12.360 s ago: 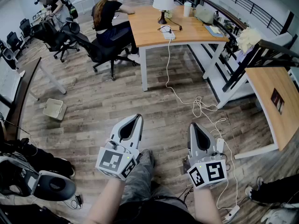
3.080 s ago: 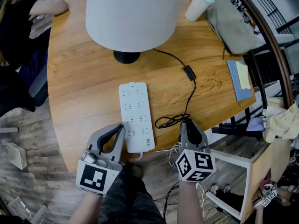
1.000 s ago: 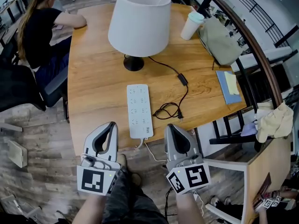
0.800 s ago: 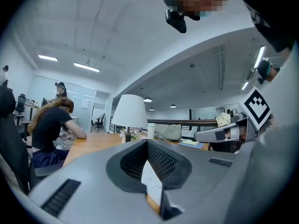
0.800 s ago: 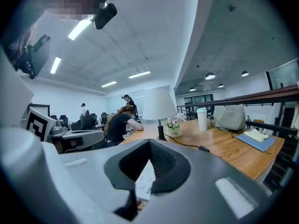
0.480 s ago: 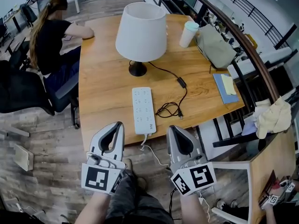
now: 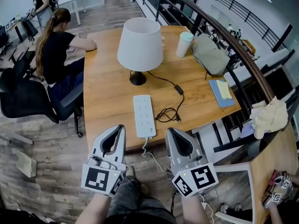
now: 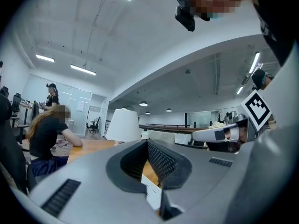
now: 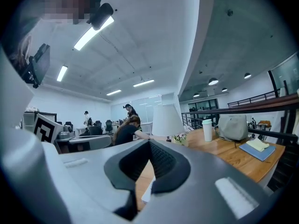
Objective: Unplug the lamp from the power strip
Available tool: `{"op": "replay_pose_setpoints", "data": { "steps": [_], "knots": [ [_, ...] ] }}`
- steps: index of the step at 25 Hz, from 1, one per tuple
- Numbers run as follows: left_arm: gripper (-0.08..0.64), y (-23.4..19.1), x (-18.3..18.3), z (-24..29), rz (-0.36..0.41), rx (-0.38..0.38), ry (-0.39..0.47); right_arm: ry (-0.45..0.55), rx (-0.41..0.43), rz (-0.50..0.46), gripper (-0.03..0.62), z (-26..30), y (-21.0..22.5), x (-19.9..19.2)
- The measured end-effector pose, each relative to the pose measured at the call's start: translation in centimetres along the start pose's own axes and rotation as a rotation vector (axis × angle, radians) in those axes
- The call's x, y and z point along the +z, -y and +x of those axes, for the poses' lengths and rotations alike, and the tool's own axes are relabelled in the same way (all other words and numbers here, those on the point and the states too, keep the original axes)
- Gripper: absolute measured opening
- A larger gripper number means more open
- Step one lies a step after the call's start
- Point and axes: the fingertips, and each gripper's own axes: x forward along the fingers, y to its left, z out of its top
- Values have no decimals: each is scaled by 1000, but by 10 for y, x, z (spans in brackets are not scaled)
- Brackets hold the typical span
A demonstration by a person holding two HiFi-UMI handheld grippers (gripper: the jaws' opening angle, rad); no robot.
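A lamp with a white shade [image 7: 139,43] stands on the wooden table [image 7: 107,97]. Its black cord [image 7: 167,115] runs past an inline switch and coils beside the white power strip [image 7: 144,115]; the plug end lies on the wood, out of the strip. My left gripper [image 7: 117,129] and right gripper [image 7: 171,132] hang side by side before the table's front edge, both shut and empty. In the left gripper view the shade [image 8: 124,125] shows over the closed gripper [image 8: 147,142]. In the right gripper view the shade [image 9: 167,120] rises beyond the closed gripper [image 9: 149,143].
A person [image 7: 56,45] sits at the table's far left on a black chair [image 7: 23,99]. A paper cup [image 7: 184,44], grey bag [image 7: 208,54] and blue notebook [image 7: 221,92] lie at the right, by a dark railing [image 7: 233,50]. The strip's white cable [image 7: 149,150] drops off the front edge.
The view has pulled back from the table over the last second, so more of it shows. Both grippers have come away from the cord and strip, staying shut.
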Motion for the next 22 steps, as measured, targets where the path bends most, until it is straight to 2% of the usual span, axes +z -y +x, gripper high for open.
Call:
{"op": "replay_pose_setpoints", "data": {
  "steps": [15,22],
  "knots": [
    [-5,-16,31,-8,-9,12,45,18,1,-27,8,-3,-8,22],
    [-5,-22,31,0,-12,6,42,2,-11,-28,8,6,-6,18]
  ]
}}
